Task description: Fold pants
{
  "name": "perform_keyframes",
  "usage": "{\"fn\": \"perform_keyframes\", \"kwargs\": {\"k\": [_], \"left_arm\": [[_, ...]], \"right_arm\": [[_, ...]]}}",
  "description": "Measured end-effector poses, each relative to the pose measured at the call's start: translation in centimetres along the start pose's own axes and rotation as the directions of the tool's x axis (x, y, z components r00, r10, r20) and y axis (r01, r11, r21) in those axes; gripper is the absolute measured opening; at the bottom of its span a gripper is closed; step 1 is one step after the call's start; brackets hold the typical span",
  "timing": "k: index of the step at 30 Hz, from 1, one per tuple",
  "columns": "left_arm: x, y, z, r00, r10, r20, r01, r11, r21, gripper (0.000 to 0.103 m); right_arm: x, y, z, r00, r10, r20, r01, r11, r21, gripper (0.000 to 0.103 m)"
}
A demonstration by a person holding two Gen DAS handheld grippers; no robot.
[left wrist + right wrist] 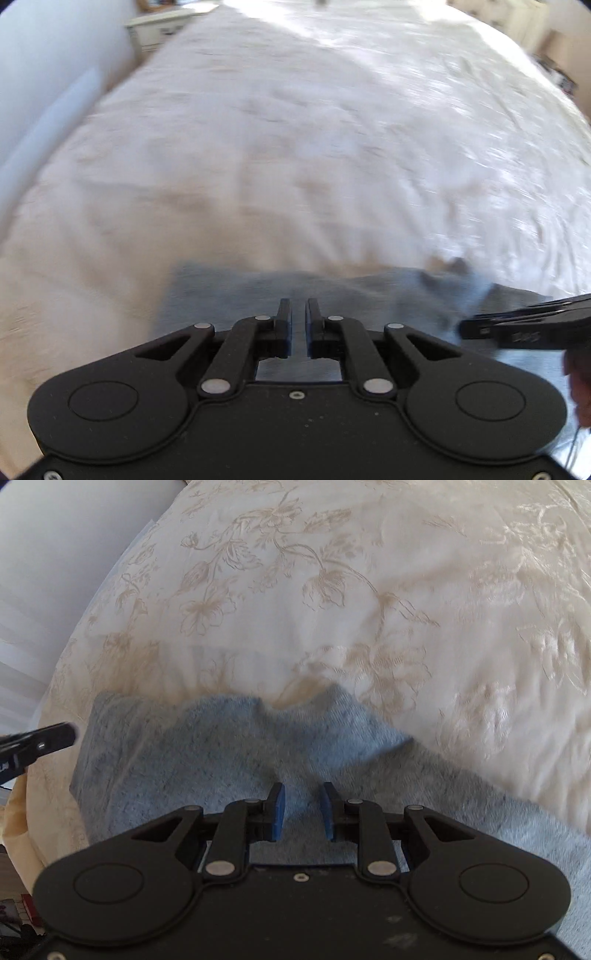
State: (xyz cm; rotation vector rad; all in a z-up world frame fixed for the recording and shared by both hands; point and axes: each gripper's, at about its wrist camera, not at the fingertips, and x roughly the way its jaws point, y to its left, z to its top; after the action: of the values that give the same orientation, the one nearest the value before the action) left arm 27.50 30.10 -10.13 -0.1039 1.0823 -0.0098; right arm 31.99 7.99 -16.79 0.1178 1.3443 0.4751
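A bed (369, 590) with a cream floral cover fills both views. The grey-blue pants (207, 753) lie on its near edge, beneath both tools. The right tongs (302, 801) stand partly open above the cloth, gripping nothing. The left tongs (298, 314) show a narrow gap, empty.

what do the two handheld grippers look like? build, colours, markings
Both alike: the left gripper and right gripper have matte black plastic bodies, round side bosses, silver pivot pins, linkage arms, and blue pads on black fingers. Pale, unreadable lettering marks the right one's side.
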Motion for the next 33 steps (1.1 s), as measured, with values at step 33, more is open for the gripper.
{"fn": "perform_keyframes", "kwargs": {"k": [33], "left_arm": [[5.3, -5.6, -6.7, 0.985, -0.088, -0.15, 0.105, 0.989, 0.108, 0.015]], "right_arm": [[-2.2, -0.8, 1.5, 0.993, -0.019, 0.114, 0.018, 1.0, 0.012, 0.024]]}}
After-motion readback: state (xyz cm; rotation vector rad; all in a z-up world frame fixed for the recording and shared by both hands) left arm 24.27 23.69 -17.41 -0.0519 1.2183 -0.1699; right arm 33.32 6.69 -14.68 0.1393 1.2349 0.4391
